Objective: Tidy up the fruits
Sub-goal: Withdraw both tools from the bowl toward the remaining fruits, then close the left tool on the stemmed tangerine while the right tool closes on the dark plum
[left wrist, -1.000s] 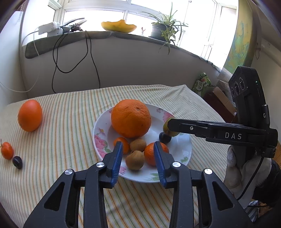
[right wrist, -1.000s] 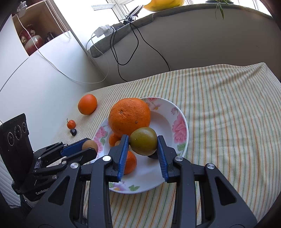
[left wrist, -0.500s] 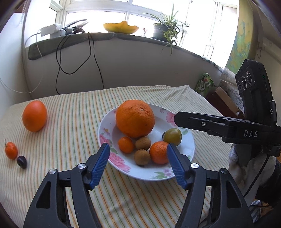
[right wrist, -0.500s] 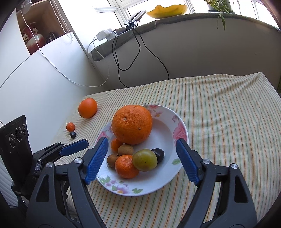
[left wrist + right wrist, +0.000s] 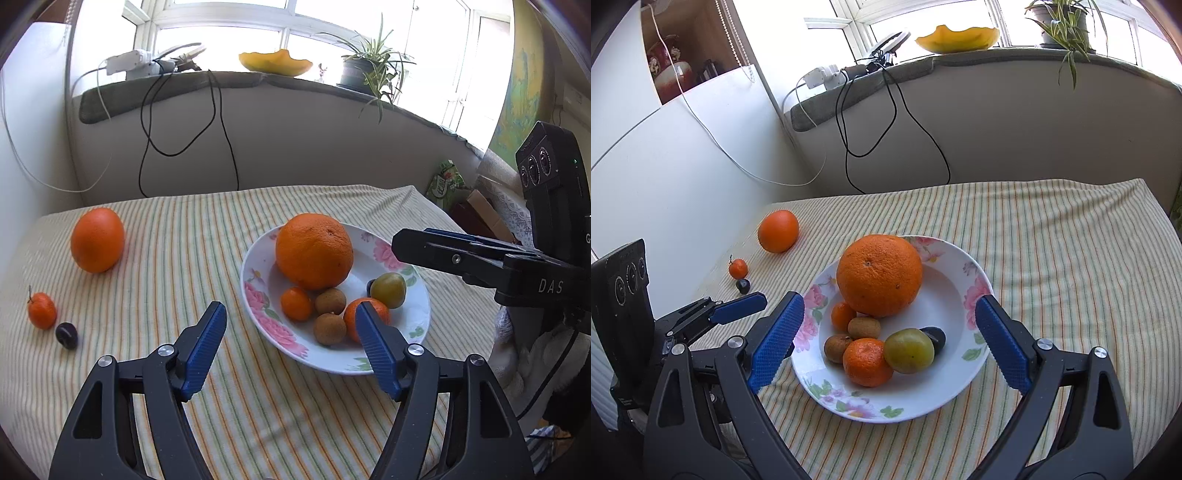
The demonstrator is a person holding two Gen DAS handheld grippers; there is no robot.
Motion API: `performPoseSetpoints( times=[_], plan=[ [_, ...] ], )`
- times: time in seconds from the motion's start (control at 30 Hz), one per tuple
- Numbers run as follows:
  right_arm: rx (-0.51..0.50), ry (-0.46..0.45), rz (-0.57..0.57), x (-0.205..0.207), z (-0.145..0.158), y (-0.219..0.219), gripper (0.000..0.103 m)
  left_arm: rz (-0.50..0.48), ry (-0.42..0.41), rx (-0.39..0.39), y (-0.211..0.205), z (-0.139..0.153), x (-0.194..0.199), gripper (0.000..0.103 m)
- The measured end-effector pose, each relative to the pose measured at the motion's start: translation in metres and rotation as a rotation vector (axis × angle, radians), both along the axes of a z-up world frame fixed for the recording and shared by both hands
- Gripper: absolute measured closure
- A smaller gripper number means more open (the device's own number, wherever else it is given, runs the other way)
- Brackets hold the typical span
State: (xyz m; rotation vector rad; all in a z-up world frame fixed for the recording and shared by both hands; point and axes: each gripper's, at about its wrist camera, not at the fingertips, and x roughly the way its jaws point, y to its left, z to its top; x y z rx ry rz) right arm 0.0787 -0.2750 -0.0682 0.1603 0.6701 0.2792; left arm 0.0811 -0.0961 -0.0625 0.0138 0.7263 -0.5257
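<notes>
Both the left gripper (image 5: 290, 349) and the right gripper (image 5: 888, 341) had just been opening and stood released, empty, because the green plum (image 5: 909, 350) already lay in the floral plate (image 5: 973, 271), at 5 o'clock of the big orange (image 5: 879, 275).

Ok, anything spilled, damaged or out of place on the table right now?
Nothing spilled or damaged. Three fruits lie off the plate on the cloth: an orange, a small stemmed mandarin and a dark plum. Both grippers, left and right, are open and empty.
</notes>
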Motion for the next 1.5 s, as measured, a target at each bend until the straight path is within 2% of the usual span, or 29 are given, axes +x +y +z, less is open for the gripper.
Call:
performPoseSetpoints(
  times=[0.4, 1.5],
  plan=[
    [-0.053, -0.054, 0.036, 0.005, 0.008, 0.029, 0.007, 0.065, -0.014, -0.001, 0.034, 0.003, 0.003, 0.031],
    [-0.079, -0.010, 0.245, 0.035, -0.003, 0.144, 0.007, 0.313, 0.002, -0.012, 0.152, -0.015, 0.018, 0.031]
  ],
)
